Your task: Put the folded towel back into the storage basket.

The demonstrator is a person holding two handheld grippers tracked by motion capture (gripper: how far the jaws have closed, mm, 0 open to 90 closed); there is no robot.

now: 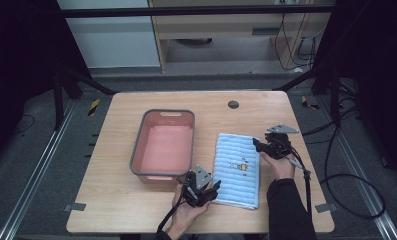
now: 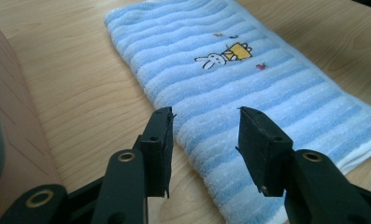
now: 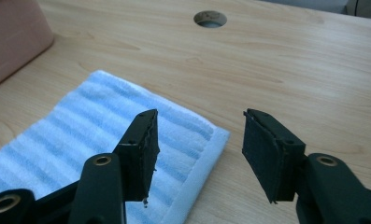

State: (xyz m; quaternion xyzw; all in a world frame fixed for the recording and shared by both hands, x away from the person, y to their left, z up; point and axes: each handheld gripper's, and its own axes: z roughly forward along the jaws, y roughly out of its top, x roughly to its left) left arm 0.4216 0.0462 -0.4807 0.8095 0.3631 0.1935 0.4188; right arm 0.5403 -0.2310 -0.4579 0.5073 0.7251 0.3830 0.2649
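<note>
A folded light-blue striped towel with a small cartoon print lies flat on the wooden table, right of a pink basin. My left gripper hovers at the towel's near left corner. In the left gripper view its jaws stand apart over the towel edge, pressing on nothing. My right gripper is at the towel's far right corner. In the right gripper view it is open above that corner of the towel, one jaw over the cloth and one over bare wood.
The pink basin with a grey rim stands empty left of the towel; its wall shows at the left of the left gripper view and the top left of the right gripper view. A round cable hole lies near the table's far edge.
</note>
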